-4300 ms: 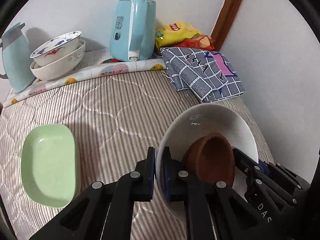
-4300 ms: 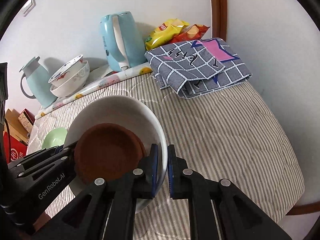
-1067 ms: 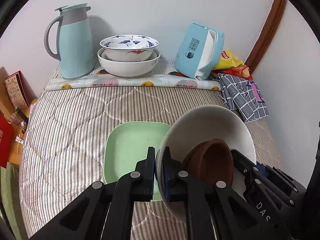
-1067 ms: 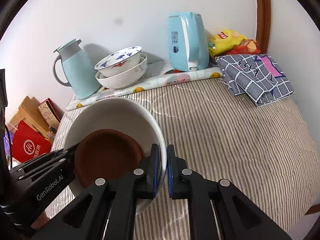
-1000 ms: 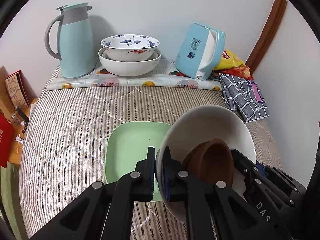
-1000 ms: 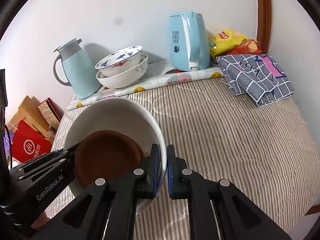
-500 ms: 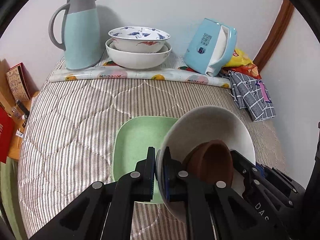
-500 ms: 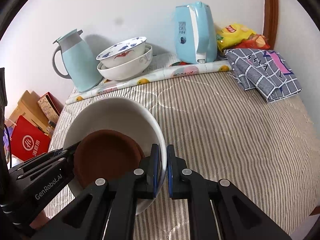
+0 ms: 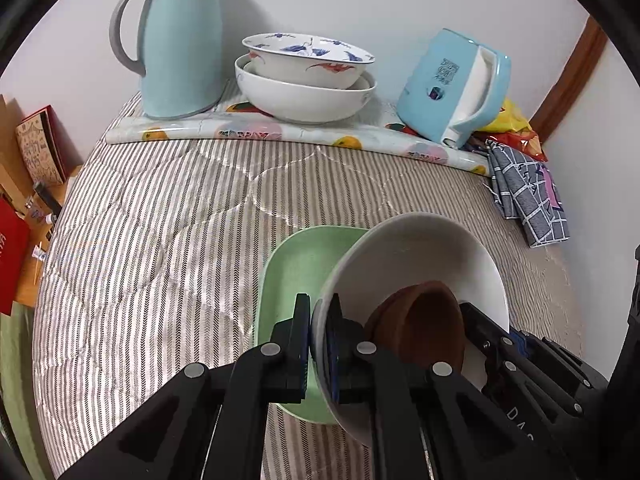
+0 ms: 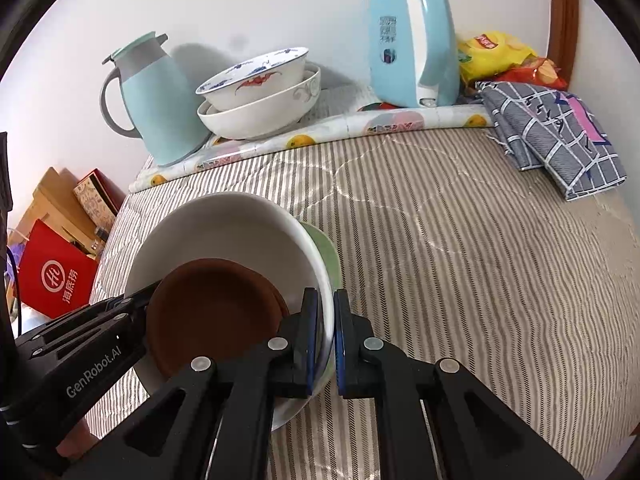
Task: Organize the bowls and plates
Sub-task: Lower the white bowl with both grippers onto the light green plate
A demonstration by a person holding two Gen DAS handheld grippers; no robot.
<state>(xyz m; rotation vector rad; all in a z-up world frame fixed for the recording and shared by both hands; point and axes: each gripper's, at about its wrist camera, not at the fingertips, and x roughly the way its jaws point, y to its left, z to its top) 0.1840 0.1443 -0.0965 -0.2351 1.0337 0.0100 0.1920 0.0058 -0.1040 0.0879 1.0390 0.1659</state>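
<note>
A white bowl (image 9: pixel 424 256) with a small brown bowl (image 9: pixel 424 320) inside hangs above the striped table. My left gripper (image 9: pixel 318 340) is shut on the white bowl's left rim. My right gripper (image 10: pixel 326 332) is shut on its right rim (image 10: pixel 320 264). The brown bowl (image 10: pixel 212 312) also shows in the right wrist view. A green plate (image 9: pixel 296 276) lies on the table directly under the white bowl, partly hidden by it; its edge (image 10: pixel 330 256) peeks out in the right wrist view. Two stacked patterned bowls (image 9: pixel 306 76) stand at the back.
A teal thermos jug (image 9: pixel 180 40) stands at the back left and a blue kettle (image 9: pixel 452 88) at the back right. A folded checked cloth (image 9: pixel 528 196) and snack bags (image 10: pixel 496 56) lie at the right. A rolled fruit-print mat (image 9: pixel 280 136) runs along the back. Boxes (image 10: pixel 56 280) sit beyond the left edge.
Both grippers have carried the white bowl left and forward over the green plate. The plate is now more covered by the bowl. Both grips stay shut.
</note>
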